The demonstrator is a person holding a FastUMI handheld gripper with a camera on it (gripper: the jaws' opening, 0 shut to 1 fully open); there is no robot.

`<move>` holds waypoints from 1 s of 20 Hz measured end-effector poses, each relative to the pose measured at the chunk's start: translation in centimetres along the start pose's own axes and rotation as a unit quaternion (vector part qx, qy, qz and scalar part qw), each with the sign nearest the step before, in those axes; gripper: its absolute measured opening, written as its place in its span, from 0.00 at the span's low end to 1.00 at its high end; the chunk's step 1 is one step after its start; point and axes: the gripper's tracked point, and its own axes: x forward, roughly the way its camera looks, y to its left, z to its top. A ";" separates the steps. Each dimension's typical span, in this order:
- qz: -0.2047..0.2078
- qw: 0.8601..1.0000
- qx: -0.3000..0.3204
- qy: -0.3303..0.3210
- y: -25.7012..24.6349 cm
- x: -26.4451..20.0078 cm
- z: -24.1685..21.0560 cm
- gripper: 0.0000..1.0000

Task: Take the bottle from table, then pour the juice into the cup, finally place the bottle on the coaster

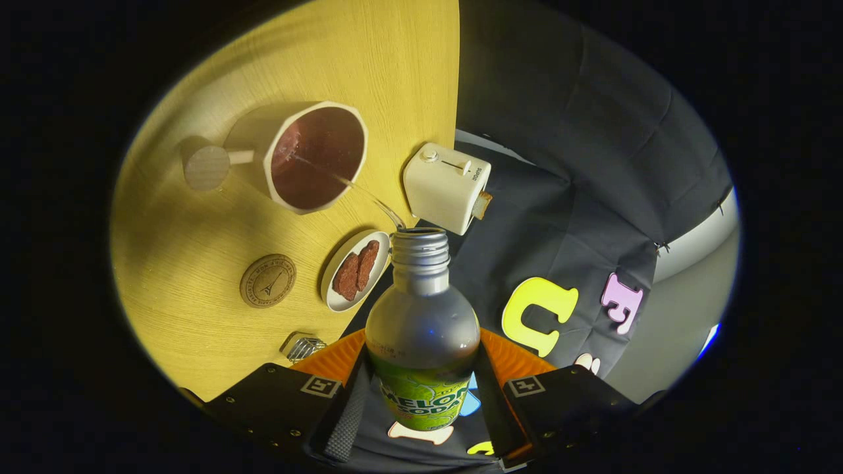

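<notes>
My gripper (421,395) is shut on a clear bottle (421,322) with a green label, both fingers pressing its sides. The bottle is tipped, its open threaded neck (419,250) pointing toward the table. A thin stream of liquid (355,187) arcs from the neck into a white angular cup (316,157) with a dark inside and a side handle, which stands on the yellow wooden table (197,276) well beyond the fingers. A round cork coaster (267,281) lies on the table nearer the fingers, beside the cup's near side.
A small white dish (355,270) holding two brown pieces lies between the coaster and the bottle neck. A white toaster (448,186) with a slice sticking out stands at the table's edge. A small metal object (303,347) sits near the fingers.
</notes>
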 end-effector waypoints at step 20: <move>0.012 1.000 -0.016 0.005 0.7 0.5 0.2 0.77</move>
